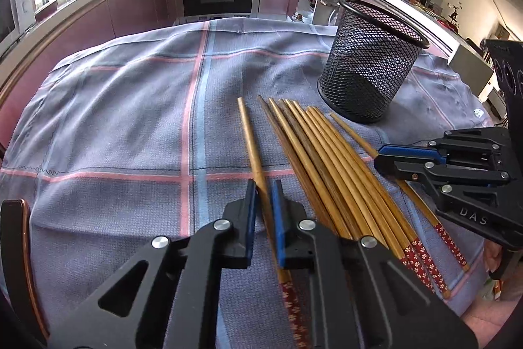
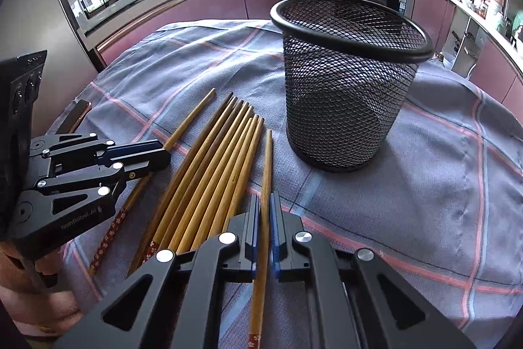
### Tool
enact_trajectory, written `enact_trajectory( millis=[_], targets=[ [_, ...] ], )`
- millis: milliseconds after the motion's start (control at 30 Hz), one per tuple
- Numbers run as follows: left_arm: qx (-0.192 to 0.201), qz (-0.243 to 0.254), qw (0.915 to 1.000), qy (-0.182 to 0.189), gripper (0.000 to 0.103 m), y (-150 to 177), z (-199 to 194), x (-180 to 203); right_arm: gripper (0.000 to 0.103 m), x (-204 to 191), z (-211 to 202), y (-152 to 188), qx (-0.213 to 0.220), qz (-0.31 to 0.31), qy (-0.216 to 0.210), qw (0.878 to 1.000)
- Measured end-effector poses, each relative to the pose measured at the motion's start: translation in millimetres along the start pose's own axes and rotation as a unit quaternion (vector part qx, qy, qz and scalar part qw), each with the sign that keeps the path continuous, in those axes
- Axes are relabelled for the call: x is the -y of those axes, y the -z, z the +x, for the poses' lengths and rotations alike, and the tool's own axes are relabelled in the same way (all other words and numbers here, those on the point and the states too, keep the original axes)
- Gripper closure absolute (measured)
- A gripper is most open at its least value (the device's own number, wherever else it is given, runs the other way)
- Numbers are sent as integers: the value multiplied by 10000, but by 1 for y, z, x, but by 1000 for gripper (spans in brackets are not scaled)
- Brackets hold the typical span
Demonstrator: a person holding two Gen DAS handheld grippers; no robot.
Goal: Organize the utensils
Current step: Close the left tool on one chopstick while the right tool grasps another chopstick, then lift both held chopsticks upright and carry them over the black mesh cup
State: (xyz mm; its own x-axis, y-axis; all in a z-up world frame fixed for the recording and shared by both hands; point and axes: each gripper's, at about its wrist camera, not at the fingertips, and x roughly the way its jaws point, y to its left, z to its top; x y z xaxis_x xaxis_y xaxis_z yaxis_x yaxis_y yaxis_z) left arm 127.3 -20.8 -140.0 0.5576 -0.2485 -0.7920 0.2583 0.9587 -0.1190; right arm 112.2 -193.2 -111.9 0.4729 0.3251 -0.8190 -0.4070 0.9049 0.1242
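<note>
Wooden chopsticks (image 1: 330, 165) lie in a loose bundle on the checked blue-grey cloth (image 1: 114, 120), their long axes running from the near edge toward the black mesh holder (image 1: 369, 61). The bare narrow tips point away, toward the holder, and the red flower-patterned ends point back toward the grippers. The holder stands upright just beyond the tips, apart from them, with nothing visible inside.

One chopstick (image 1: 253, 152) lies apart on the left side of the bundle. It passes between the blue pads of the left gripper (image 1: 264, 195), whose jaws are clenched on its shaft about midway along.

Another single chopstick (image 2: 266, 172) lies at the right edge of the bundle. The right gripper (image 2: 264, 205) is clamped on it the same way, narrow tip toward the holder.

Both grippers point steeply down at the cloth, with the bundle between them.
</note>
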Motion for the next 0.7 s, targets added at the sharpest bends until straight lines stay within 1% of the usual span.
enact_trajectory(
  millis=[133, 267, 400, 533, 700],
  targets=[
    [-19, 40, 10000, -3, 94, 1, 0, 0, 98, 4, -12, 1, 149, 51, -127, 9998],
    [-31, 59, 10000, -17, 94, 1, -1, 1, 98, 9, -33, 0, 427, 92, -319, 9985],
    [-15, -23, 10000, -14, 95, 1, -3, -2, 98, 10, -60, -4, 767, 62, -403, 9962],
    [94, -92, 9999, 79, 95, 0, -11, -4, 98, 15, -87, -9, 1123, 97, -435, 9927],
    [369, -180, 9986, 337, 95, -8, -33, -6, 98, 22, -110, -13, 1480, 161, -408, 9880]
  ],
)
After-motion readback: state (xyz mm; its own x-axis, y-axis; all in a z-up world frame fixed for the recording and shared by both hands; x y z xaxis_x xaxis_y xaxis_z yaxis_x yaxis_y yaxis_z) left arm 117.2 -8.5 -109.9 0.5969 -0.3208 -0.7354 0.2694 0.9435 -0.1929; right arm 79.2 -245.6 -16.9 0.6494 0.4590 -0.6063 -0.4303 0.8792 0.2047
